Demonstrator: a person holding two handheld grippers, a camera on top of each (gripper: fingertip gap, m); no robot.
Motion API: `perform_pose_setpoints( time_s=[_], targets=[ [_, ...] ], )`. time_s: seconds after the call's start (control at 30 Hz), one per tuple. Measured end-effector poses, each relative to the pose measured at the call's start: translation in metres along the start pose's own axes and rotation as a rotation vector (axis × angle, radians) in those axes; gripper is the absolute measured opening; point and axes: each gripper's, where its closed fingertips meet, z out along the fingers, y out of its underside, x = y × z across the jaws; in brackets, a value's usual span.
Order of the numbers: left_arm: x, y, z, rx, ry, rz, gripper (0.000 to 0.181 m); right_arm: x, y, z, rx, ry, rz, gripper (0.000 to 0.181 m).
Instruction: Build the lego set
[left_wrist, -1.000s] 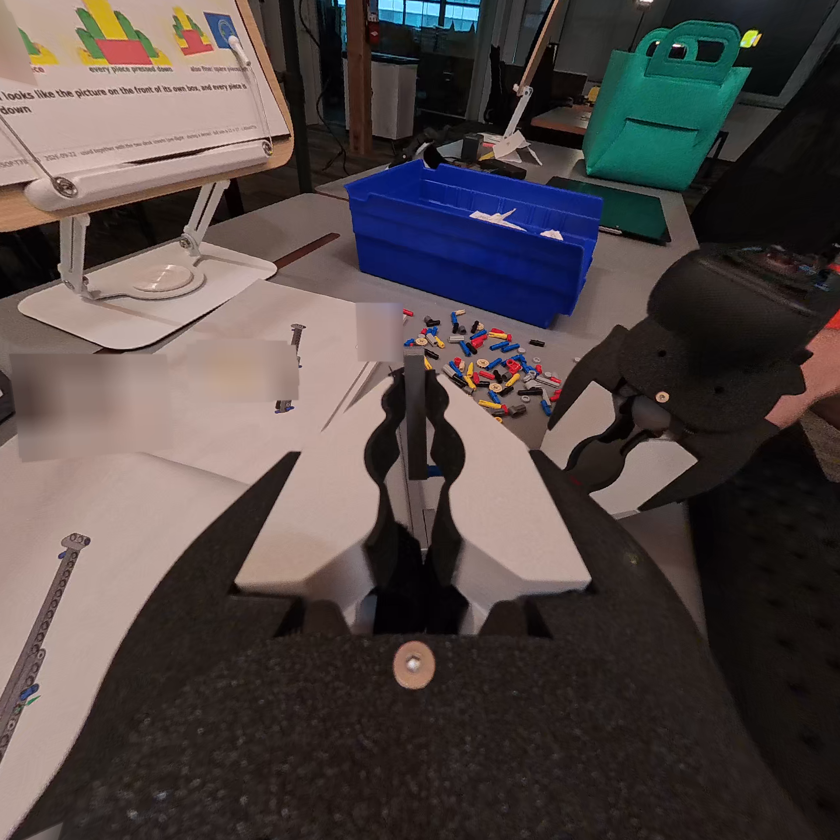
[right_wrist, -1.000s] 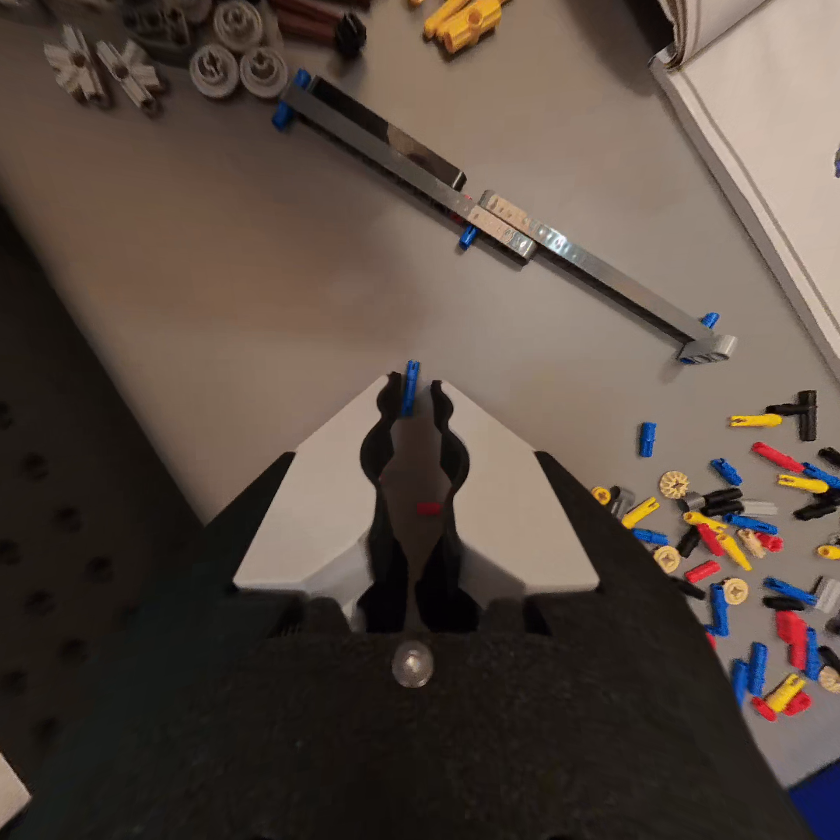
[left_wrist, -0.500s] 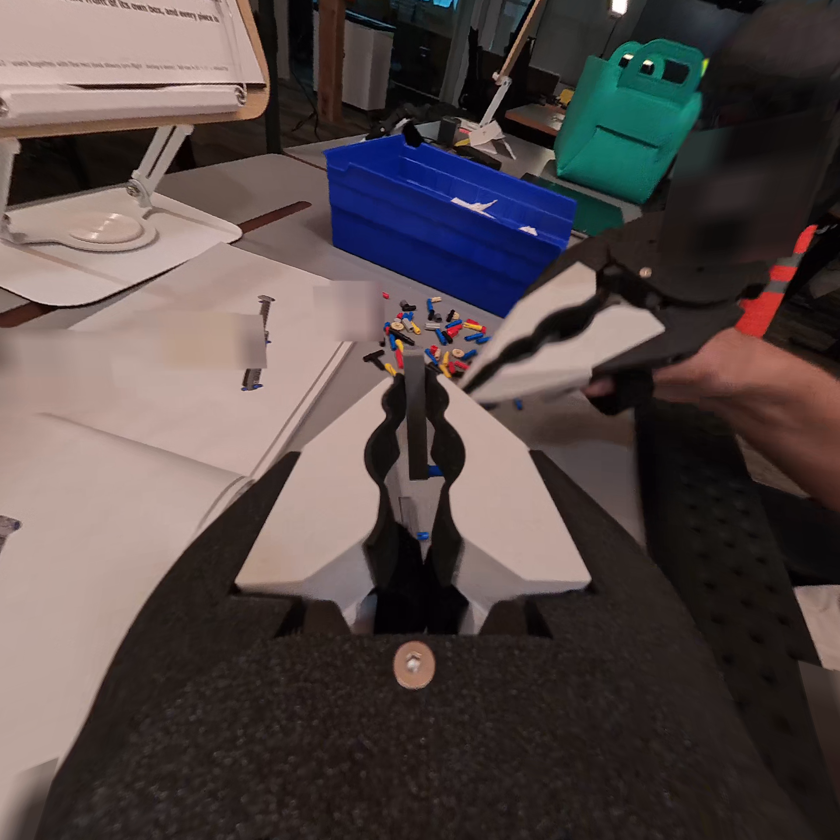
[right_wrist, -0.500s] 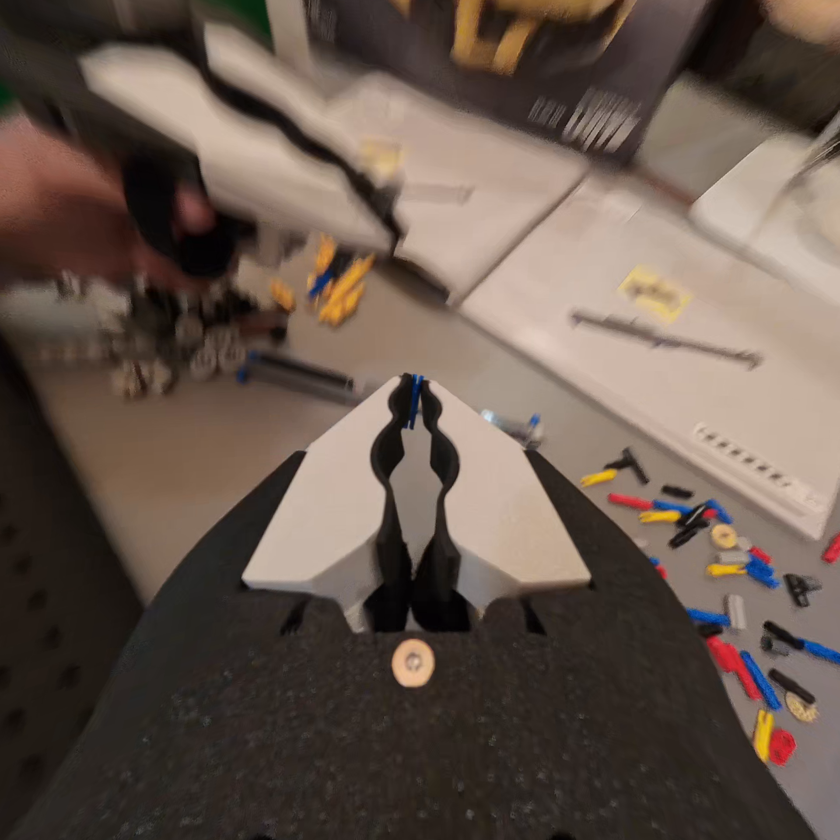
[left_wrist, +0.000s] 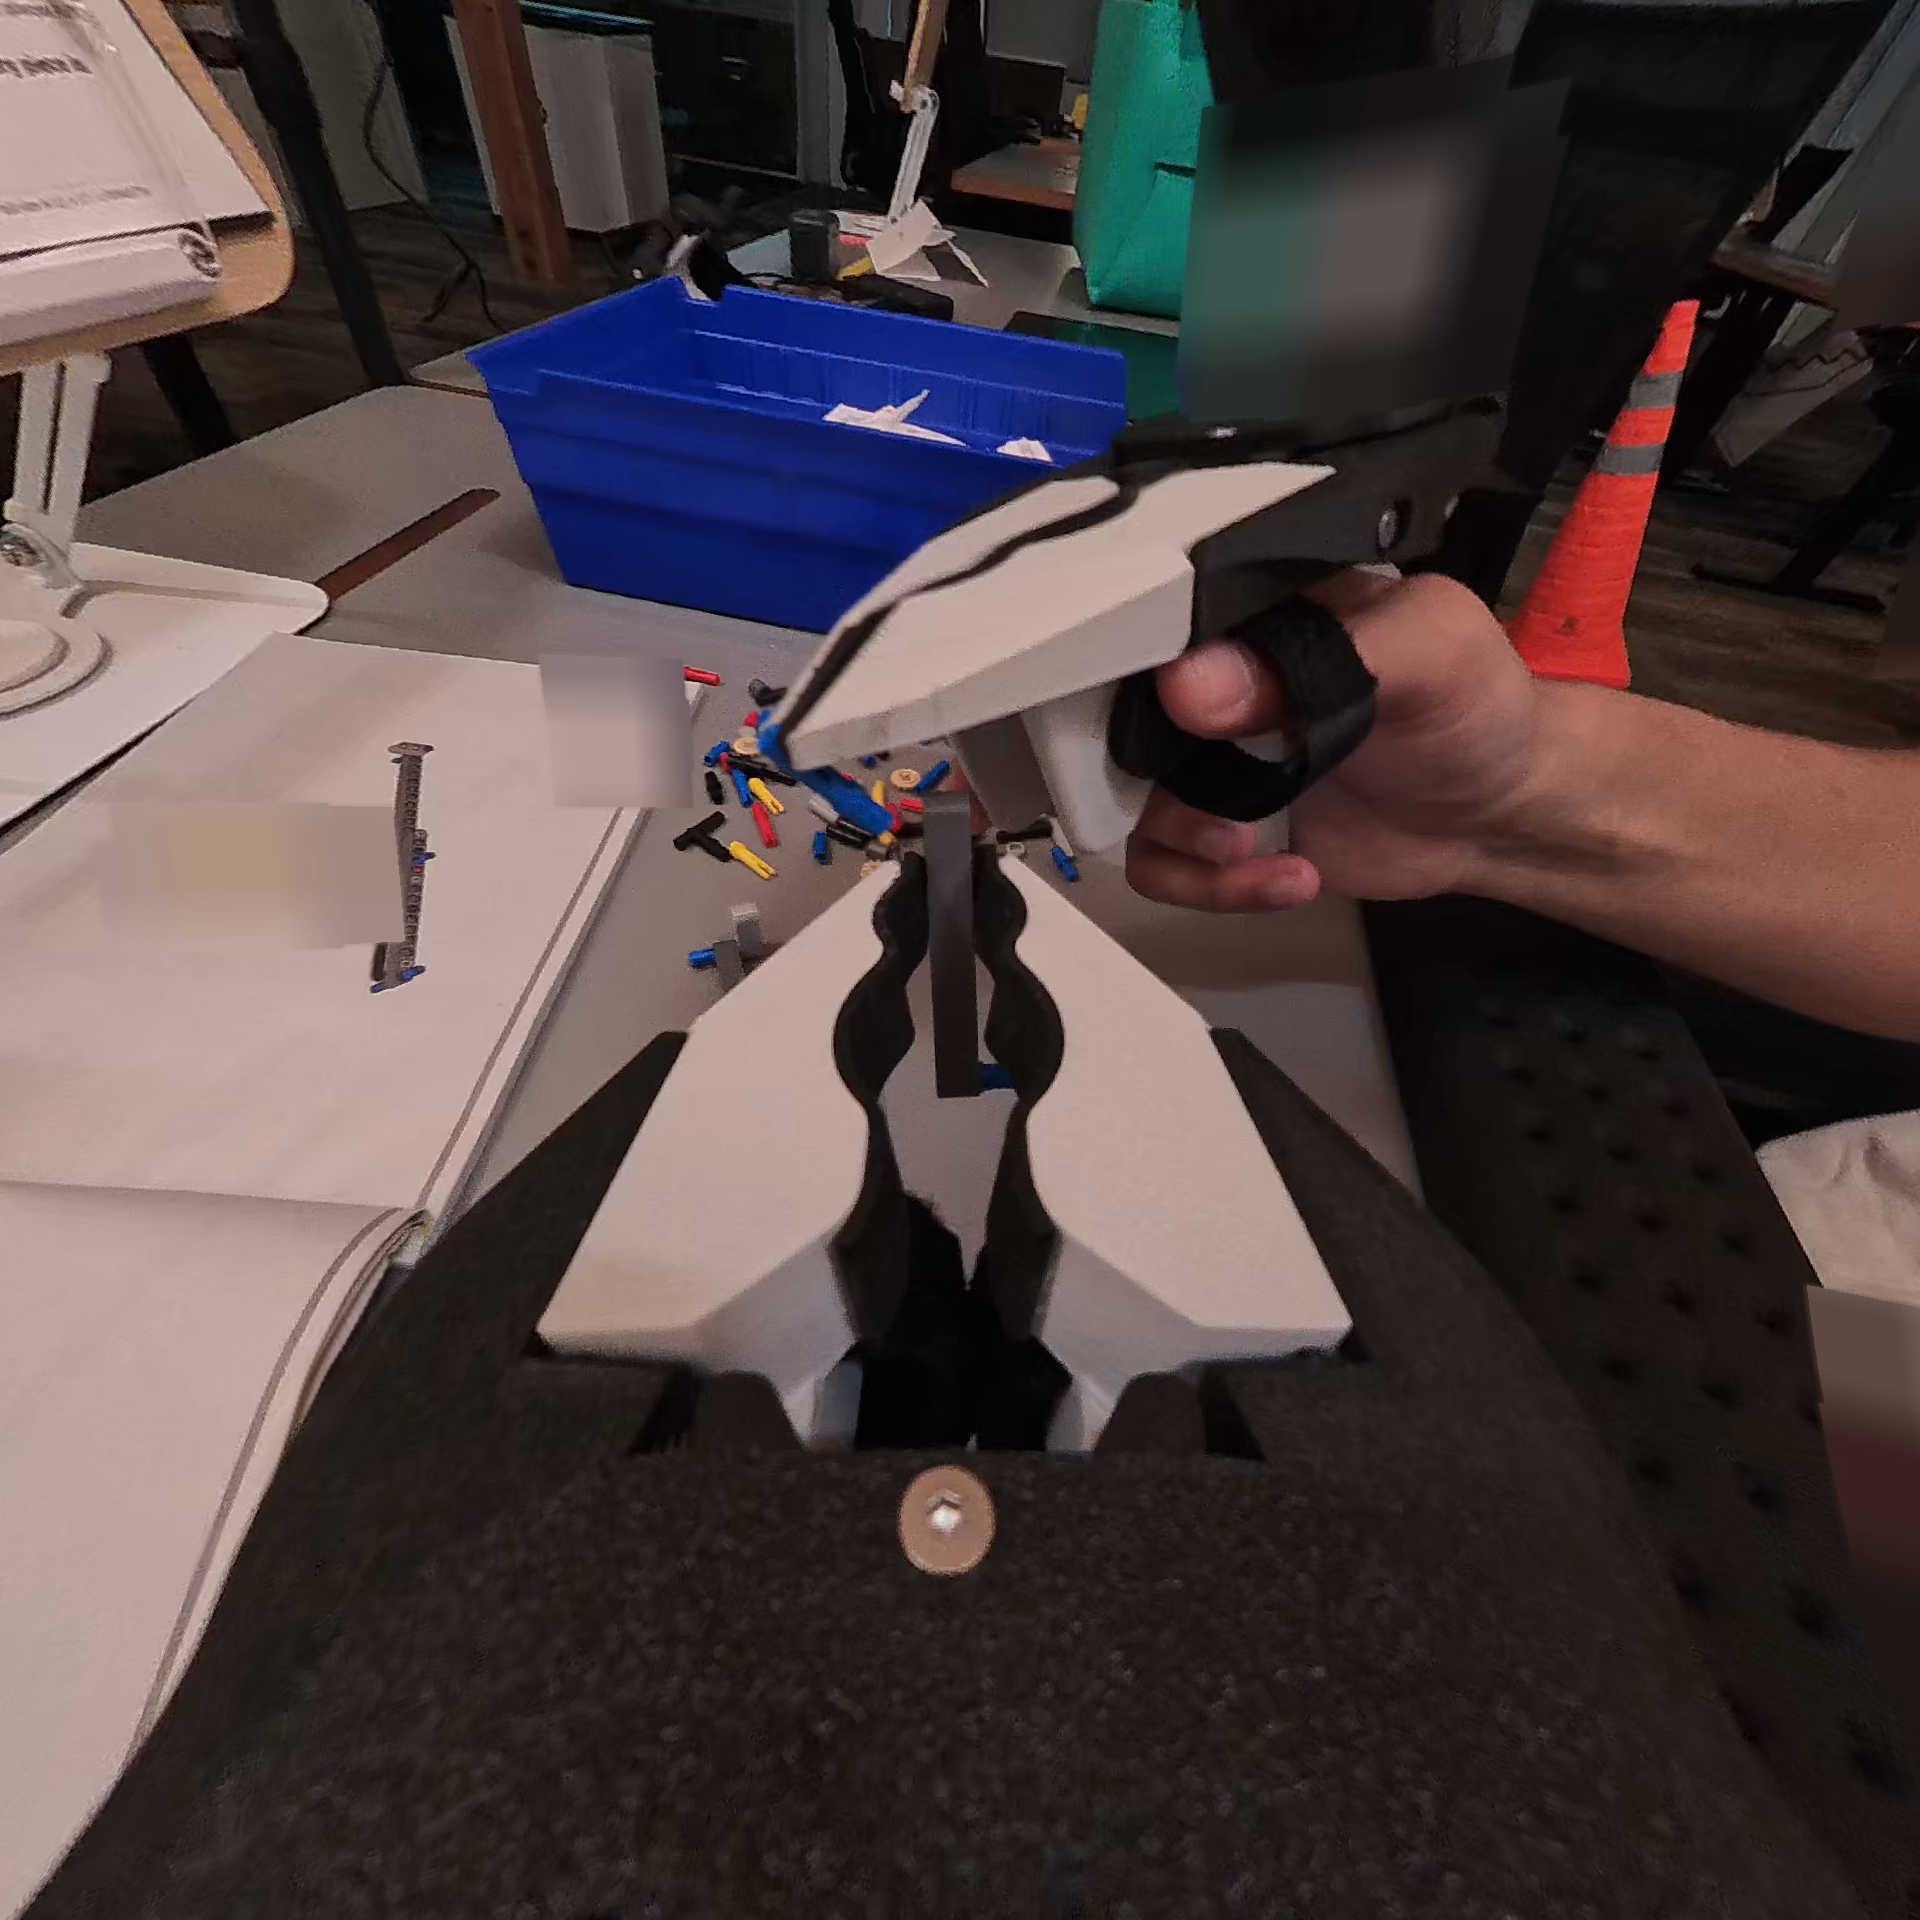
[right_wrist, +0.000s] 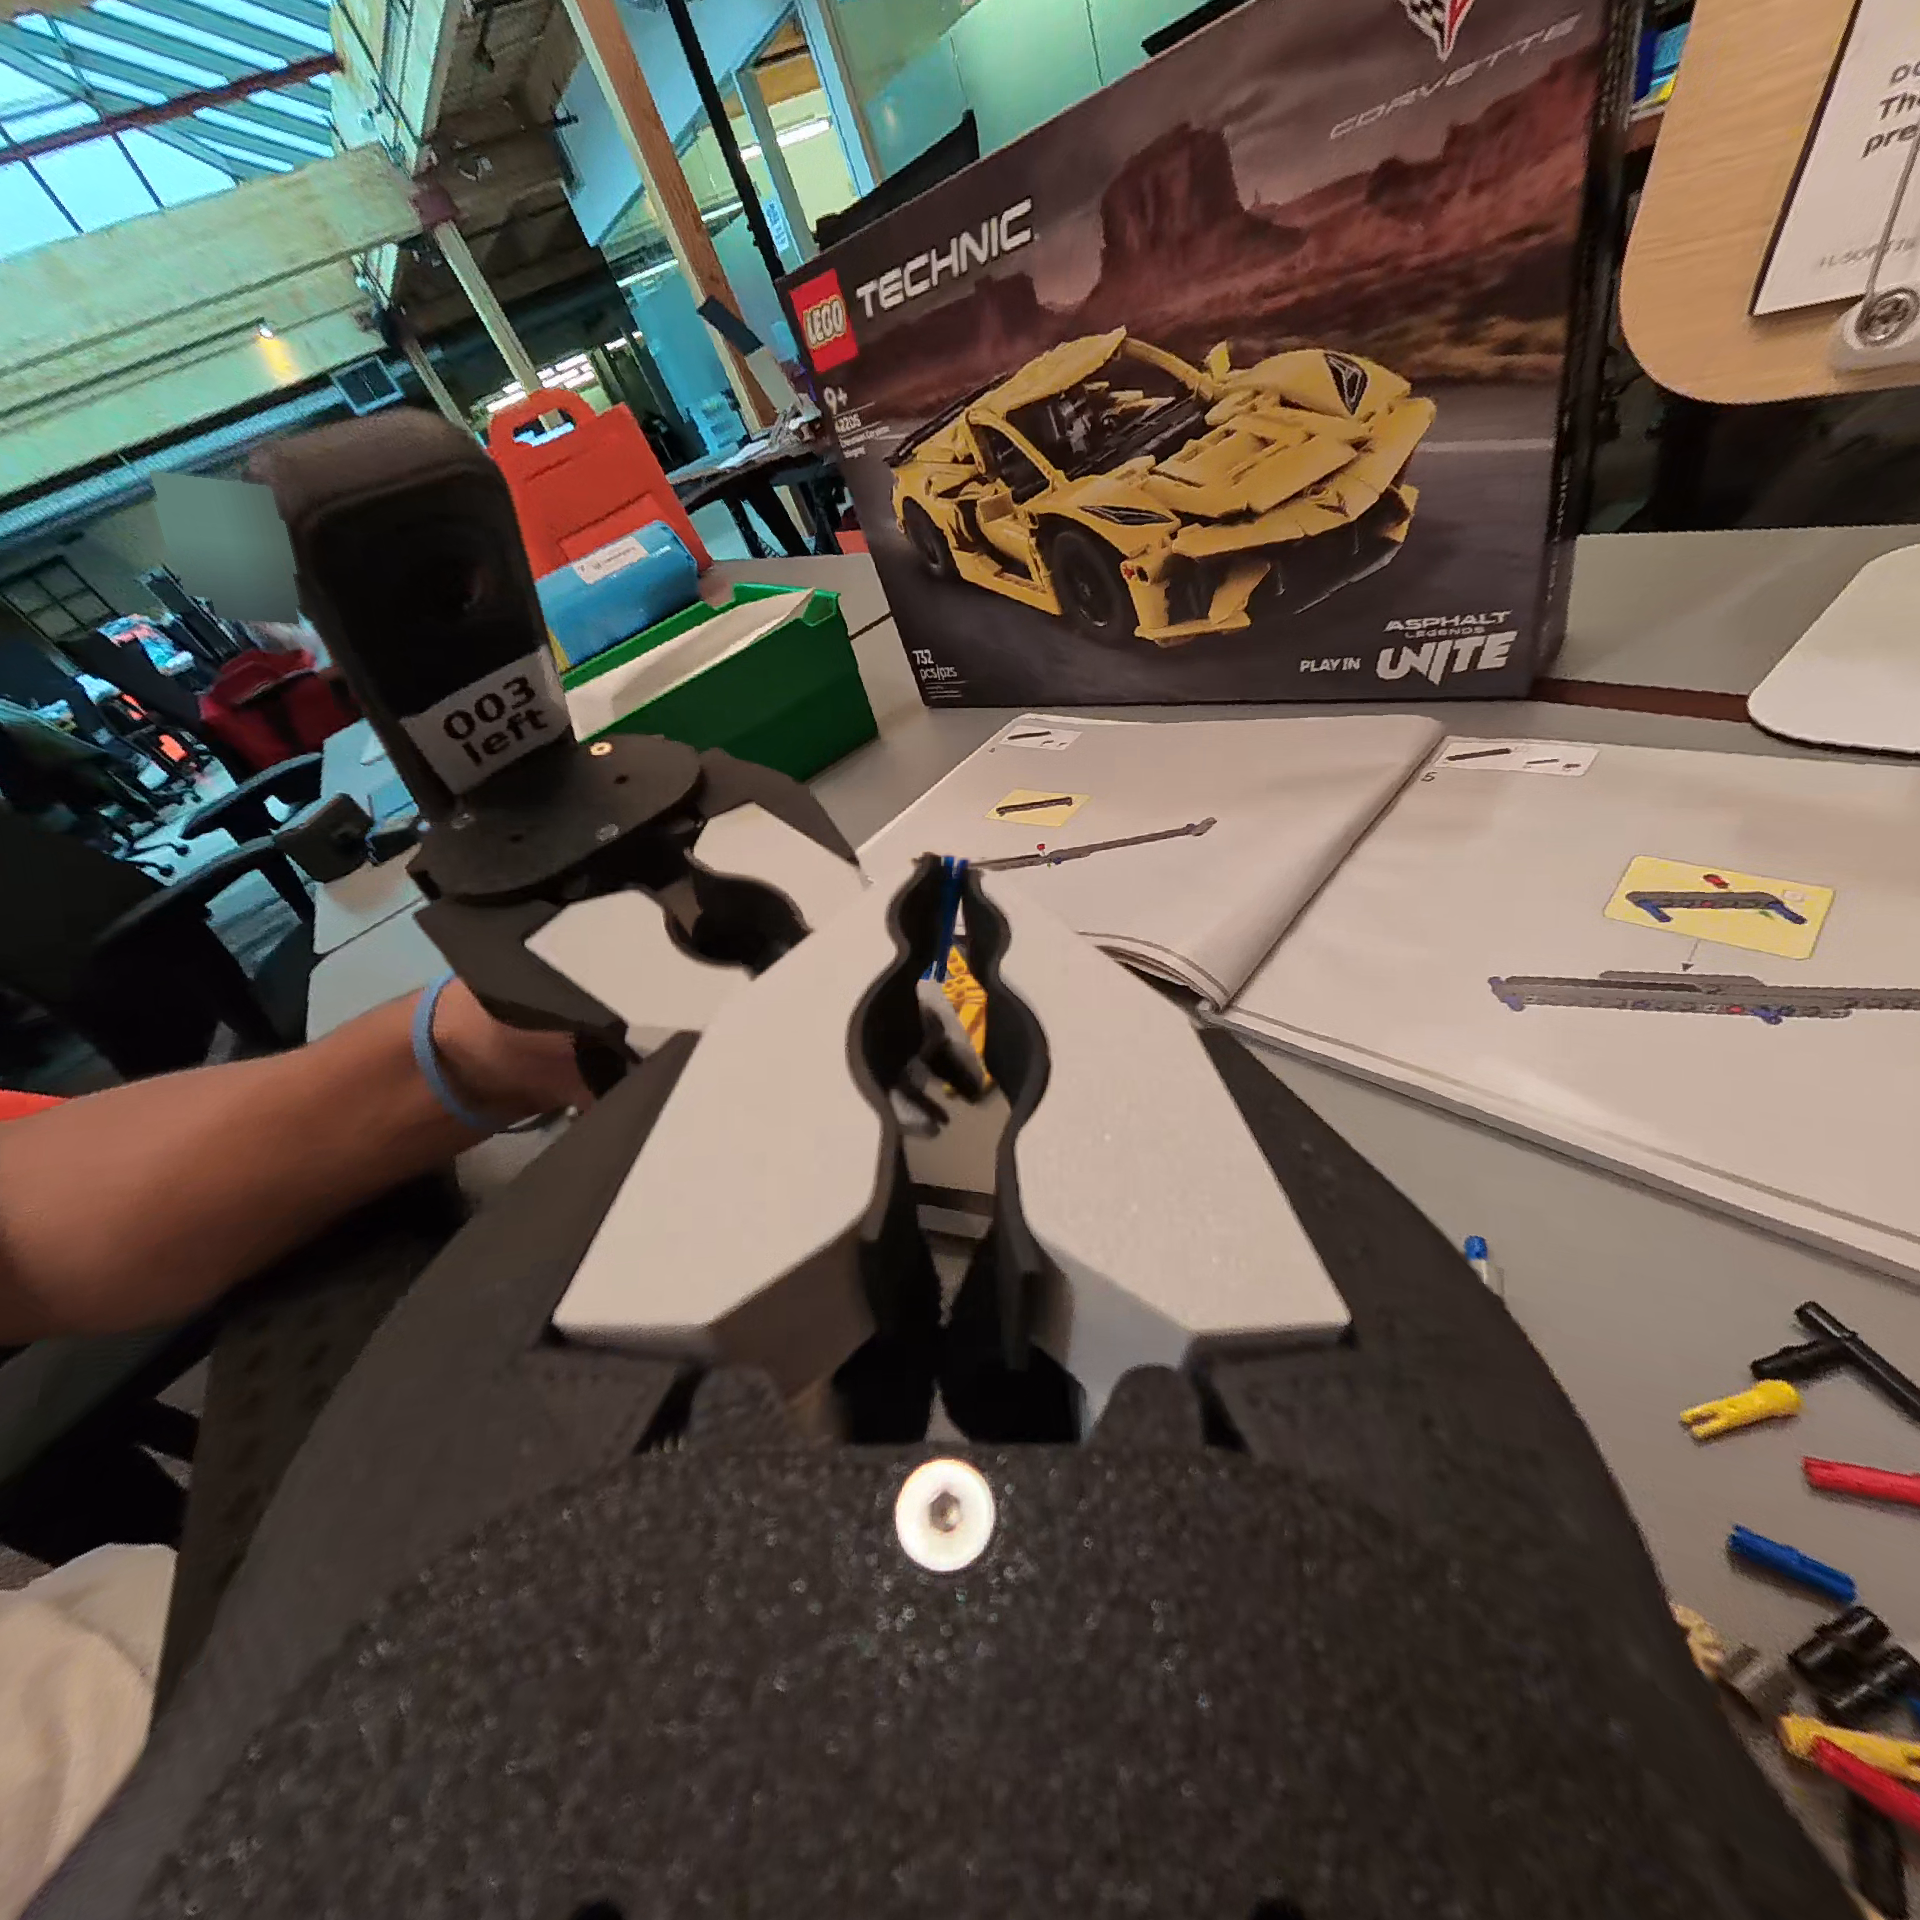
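Observation:
My left gripper (left_wrist: 951, 871) is shut on a dark grey beam (left_wrist: 954, 956) that stands upright between its pads, held above the table. My right gripper (right_wrist: 945, 871) is shut on a small blue pin (right_wrist: 945, 920) at its tips. In the left wrist view the right gripper (left_wrist: 777, 740) comes in from the upper right, held by a hand, with the blue pin (left_wrist: 769, 738) just up and left of the beam's top. In the right wrist view the left gripper (right_wrist: 800, 894) sits close on the left; the beam is hidden there.
Loose coloured pins (left_wrist: 810, 800) lie on the grey table before a blue bin (left_wrist: 790, 457). An open instruction booklet (right_wrist: 1507, 935) lies on the table, with the set's box (right_wrist: 1195, 395) and a green bin (right_wrist: 748, 686) behind. More pins (right_wrist: 1808, 1538) lie at the right. Spacing between my two grippers at the tips: around 4 centimetres.
My right gripper lifted off the table with the blue pin and swung up to face the left gripper. My left gripper kept its hold on the beam and tilted towards the pile.

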Motion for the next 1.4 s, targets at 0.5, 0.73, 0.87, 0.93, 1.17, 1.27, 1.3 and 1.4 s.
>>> perform_pose_setpoints(
  time_s=[0.5,0.73,0.87,0.93,1.17,1.27,1.3,1.4],
  targets=[
    [-0.02,0.012,-0.003,-0.057,-0.064,-0.043,0.006,0.012,-0.001,-0.018,0.017,0.081,-0.082,0.002],
    [-0.046,0.01,-0.016,-0.027,-0.148,-0.095,0.006,0.053,0.071,-0.044,-0.262,0.178,-0.292,0.003],
    [-0.043,0.009,-0.015,-0.029,-0.124,-0.128,0.006,0.056,0.091,-0.045,-0.338,0.193,-0.333,0.003],
    [-0.033,0.017,-0.009,-0.076,-0.079,-0.098,0.006,0.042,0.077,-0.038,-0.255,0.156,-0.301,0.003],
    [-0.007,0.031,0.009,-0.158,-0.025,0.0,0.006,0.014,0.027,-0.024,-0.029,0.068,-0.116,0.003],
    [-0.011,0.029,0.008,-0.143,-0.036,-0.032,0.006,0.012,0.028,-0.023,-0.037,0.078,-0.139,0.002],
    [-0.013,0.029,0.007,-0.14,-0.042,-0.039,0.006,0.011,0.03,-0.023,-0.042,0.074,-0.142,0.002],
    [-0.015,0.024,0.004,-0.111,-0.031,-0.065,0.006,0.012,0.035,-0.024,-0.053,0.077,-0.131,0.0]
  ],
)
